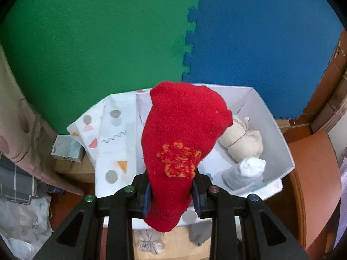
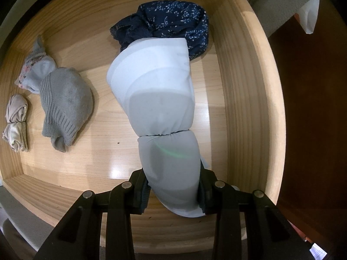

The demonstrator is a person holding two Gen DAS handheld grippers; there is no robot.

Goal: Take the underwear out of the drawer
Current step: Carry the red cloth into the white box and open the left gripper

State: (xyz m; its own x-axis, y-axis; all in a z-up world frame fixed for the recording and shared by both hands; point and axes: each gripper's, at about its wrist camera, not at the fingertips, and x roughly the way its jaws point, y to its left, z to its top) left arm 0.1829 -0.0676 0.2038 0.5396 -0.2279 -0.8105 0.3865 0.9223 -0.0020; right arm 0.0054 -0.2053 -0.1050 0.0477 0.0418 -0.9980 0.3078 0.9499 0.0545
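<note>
R wrist view: pale blue-white rolled underwear bundle (image 2: 156, 99), cinched w/ a thin elastic band approx. mid-length, clamped at its lower end between the right gripper (image 2: 173, 191) pads. Jaws nearly closed, pressing fabric on both sides. Gripper points down into wooden drawer (image 2: 240, 82); bundle's far end stands over the drawer floor, overlapping a navy floral-print underwear piece (image 2: 173, 21) near the back right corner. Whether the two touch: can't tell.

Other items in drawer, left side: grey ribbed knit item (image 2: 65, 106); light blue piece w/ pink floral trim (image 2: 35, 71) just behind it, touching; small beige banded roll (image 2: 16, 121) at far left, apart from the grey item.

L wrist view: left gripper (image 1: 171, 194) closed on a red knit sock (image 1: 180, 134) w/ orange-yellow embroidered patch. Pads grip it near the bottom third; the rest stands up past the fingertips. Beyond it, white box (image 1: 279, 143) w/ patterned paper lining (image 1: 112, 138). In box: cream banded bundle (image 1: 243, 140) & white rolled bundle (image 1: 245, 171), near each other at right side.

Backdrop: green foam mat (image 1: 86, 43) & blue foam mat (image 1: 260, 43), interlocked edge.
</note>
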